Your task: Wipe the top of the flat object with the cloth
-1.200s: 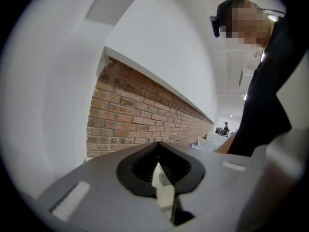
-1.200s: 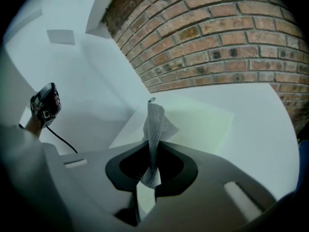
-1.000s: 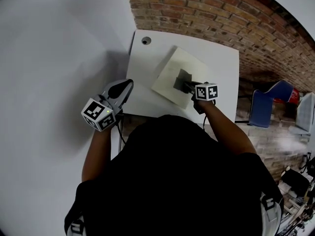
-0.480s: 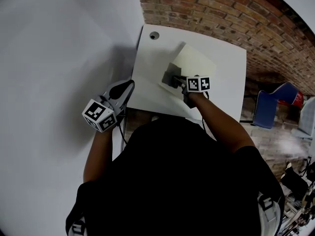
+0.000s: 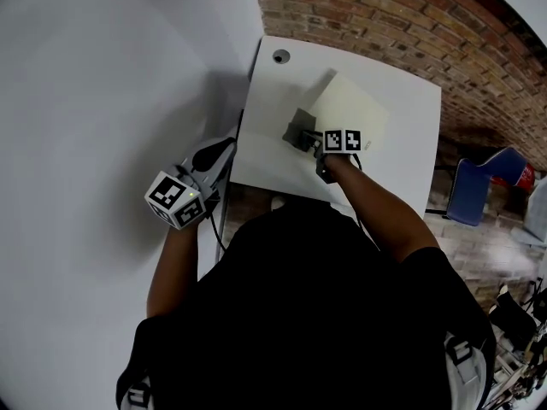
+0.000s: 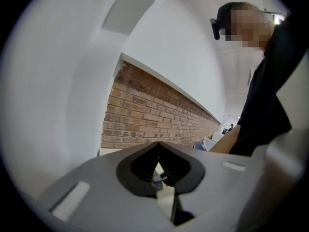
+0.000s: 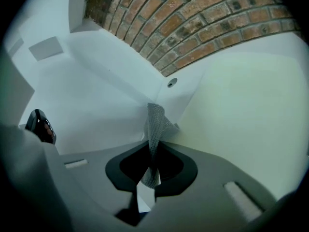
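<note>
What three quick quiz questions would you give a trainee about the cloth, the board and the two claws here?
1. Which claw grips the grey mesh cloth?
2. True or false: the left claw grips something.
3. The pale flat square board rests on: A) a white table; B) a wooden shelf; C) a metal tray.

Key: 1) the right claw; 2) false, it is shut and empty; 3) A.

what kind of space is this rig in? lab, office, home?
Likely an office or lab-style workroom: a plain white table with a cable hole, an exposed brick wall behind it, what looks like a blue chair to one side. The right gripper pinches a grey cloth there.
</note>
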Demonstrator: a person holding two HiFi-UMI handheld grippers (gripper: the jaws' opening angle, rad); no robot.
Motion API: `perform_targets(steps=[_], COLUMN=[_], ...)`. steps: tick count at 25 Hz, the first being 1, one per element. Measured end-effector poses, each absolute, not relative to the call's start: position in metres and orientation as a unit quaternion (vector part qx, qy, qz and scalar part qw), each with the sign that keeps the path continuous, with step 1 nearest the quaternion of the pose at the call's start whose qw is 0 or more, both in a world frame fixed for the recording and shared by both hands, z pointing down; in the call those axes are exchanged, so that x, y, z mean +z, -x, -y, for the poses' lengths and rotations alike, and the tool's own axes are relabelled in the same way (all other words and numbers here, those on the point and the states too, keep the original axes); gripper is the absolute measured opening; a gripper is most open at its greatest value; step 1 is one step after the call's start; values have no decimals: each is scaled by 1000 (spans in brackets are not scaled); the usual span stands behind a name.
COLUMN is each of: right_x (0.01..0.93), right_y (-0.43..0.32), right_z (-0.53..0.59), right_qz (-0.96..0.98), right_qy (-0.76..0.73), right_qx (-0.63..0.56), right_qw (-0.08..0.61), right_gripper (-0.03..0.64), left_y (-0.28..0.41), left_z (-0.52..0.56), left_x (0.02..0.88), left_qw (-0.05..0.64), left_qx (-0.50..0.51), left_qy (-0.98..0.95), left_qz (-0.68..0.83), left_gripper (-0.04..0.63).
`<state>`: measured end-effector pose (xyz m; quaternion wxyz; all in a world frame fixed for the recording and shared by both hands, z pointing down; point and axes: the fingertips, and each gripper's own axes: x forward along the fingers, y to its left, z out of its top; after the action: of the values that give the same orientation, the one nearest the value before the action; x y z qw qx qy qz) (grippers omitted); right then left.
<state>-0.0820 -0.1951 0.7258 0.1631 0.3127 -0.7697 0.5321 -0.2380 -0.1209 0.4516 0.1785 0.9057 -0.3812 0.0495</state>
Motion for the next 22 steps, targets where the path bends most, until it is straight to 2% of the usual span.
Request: perform_targets(steps=[22], right_x=[767], right_y=[60], right_z=[181], right_qz=[741], right_qy=[-349], right_qx=[534], right_qw=[208], right_gripper=[20], left_y=[235], left_z=[130], left_x=[464], left_qw=[188], left_qx=[52], left_qy=[-913], left_qz=[359], left_gripper=[2])
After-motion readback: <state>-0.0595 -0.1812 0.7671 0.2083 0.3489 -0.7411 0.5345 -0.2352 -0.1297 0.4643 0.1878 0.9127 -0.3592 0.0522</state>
